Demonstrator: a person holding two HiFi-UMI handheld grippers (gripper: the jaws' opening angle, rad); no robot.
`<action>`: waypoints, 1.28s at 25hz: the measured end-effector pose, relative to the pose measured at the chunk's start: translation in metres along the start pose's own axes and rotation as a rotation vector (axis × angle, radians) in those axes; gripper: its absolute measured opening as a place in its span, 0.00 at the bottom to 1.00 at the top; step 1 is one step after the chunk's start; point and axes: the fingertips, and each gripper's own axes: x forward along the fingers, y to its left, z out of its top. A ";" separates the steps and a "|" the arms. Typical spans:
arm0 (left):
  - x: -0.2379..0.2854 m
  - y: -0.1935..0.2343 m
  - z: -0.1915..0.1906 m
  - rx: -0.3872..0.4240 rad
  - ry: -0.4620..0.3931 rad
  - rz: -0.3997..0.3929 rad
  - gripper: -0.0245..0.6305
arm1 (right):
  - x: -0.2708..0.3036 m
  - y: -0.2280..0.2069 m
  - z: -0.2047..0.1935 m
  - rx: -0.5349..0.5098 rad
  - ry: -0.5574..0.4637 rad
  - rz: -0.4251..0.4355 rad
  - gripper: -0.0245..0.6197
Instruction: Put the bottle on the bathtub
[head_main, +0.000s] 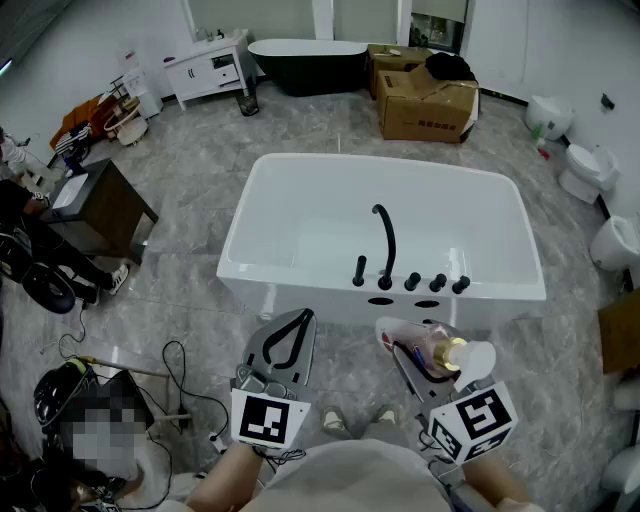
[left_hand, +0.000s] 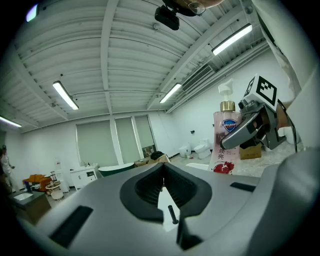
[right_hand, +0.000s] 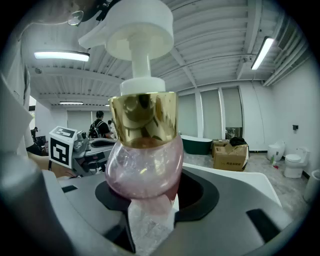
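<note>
A pink pump bottle (head_main: 432, 349) with a gold collar and a white pump is held in my right gripper (head_main: 393, 340), which is shut on it low at the right of the head view. In the right gripper view the bottle (right_hand: 143, 160) fills the jaws, pump end up. The white bathtub (head_main: 300, 290) with a black faucet (head_main: 386, 243) on its near rim lies just ahead of both grippers. My left gripper (head_main: 303, 319) is shut with nothing in it, short of the tub's near rim. The left gripper view shows the bottle (left_hand: 224, 145) and the right gripper (left_hand: 246, 131) off to its right.
A black bathtub (head_main: 305, 62), cardboard boxes (head_main: 426, 98) and a white vanity (head_main: 206, 66) stand at the back. A dark cabinet (head_main: 98, 206) is at the left and toilets (head_main: 583, 170) line the right wall. Cables (head_main: 176, 374) trail on the floor by a person at lower left.
</note>
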 end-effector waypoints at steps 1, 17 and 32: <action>-0.001 0.001 0.000 0.001 0.001 0.001 0.07 | 0.001 0.000 0.000 0.004 -0.001 0.000 0.41; -0.027 0.041 -0.020 -0.041 0.021 0.051 0.07 | 0.035 0.035 0.011 -0.021 0.017 0.057 0.41; -0.015 0.129 -0.065 -0.043 0.102 0.170 0.07 | 0.154 0.040 0.040 -0.049 0.027 0.170 0.41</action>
